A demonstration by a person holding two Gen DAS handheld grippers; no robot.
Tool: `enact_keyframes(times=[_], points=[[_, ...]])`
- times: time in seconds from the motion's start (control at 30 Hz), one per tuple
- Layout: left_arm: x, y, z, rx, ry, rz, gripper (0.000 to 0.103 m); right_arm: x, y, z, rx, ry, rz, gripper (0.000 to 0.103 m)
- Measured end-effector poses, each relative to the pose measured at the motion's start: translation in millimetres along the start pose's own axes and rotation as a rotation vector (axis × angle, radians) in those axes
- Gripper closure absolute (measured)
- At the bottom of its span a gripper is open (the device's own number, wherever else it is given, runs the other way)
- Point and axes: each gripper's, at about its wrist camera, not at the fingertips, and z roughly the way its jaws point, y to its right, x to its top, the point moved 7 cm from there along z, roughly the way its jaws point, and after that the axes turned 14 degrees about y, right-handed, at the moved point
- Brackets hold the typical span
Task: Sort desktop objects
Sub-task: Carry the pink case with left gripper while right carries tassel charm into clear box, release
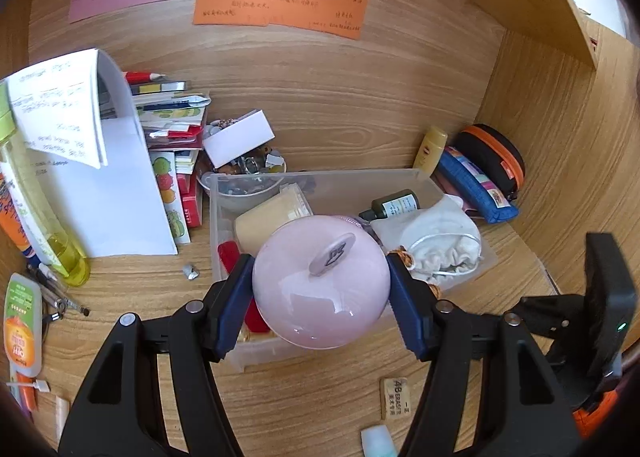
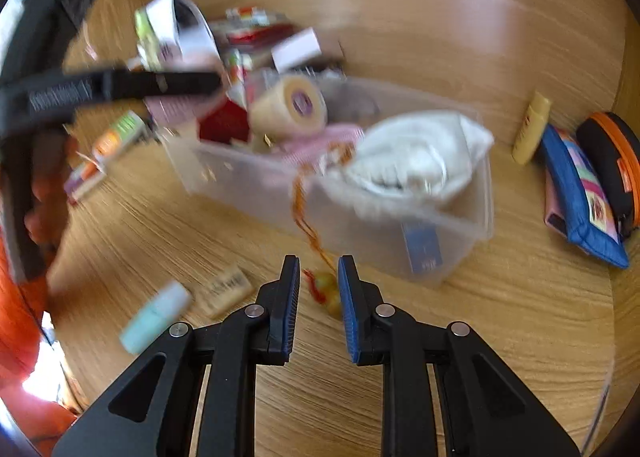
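My left gripper is shut on a pink apple-shaped object and holds it over the near end of a clear plastic bin. The bin holds a white drawstring pouch, a dark green bottle, a tan tape roll and red items. My right gripper is partly open, its fingers either side of a small yellow charm with red tassel that lies on the desk; an orange cord runs from it up into the bin. The right wrist view is motion-blurred.
An eraser and a mint-coloured tube lie on the desk in front of the bin. A blue pouch, a black-orange case and a yellow bottle sit at the right. Papers, boxes and bottles crowd the left.
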Motion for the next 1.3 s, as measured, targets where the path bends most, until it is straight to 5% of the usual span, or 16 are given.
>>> enact_keyframes(times=[0.33,0.63,1.0,1.3], points=[[4.2,1.2,16.3,0.009,-0.016,0.023,0.039,-18.4,-2.0,31.7,0.047,-0.115,-0.039,0.080],[-6.3,-5.6,35.8,0.022,-0.040,0.039,0.039,-12.7,-13.9,27.5,0.078,-0.064,-0.042,0.085],[-14.5,-11.0,37.6,0.011,-0.060,0.020,0.039,56.6,-15.0,-9.1,0.104,0.121,-0.004,0.085],[-18.4,-8.0,38.9,0.017,-0.079,0.047,0.039,73.5,-3.1,32.9,0.077,0.088,0.018,0.085]])
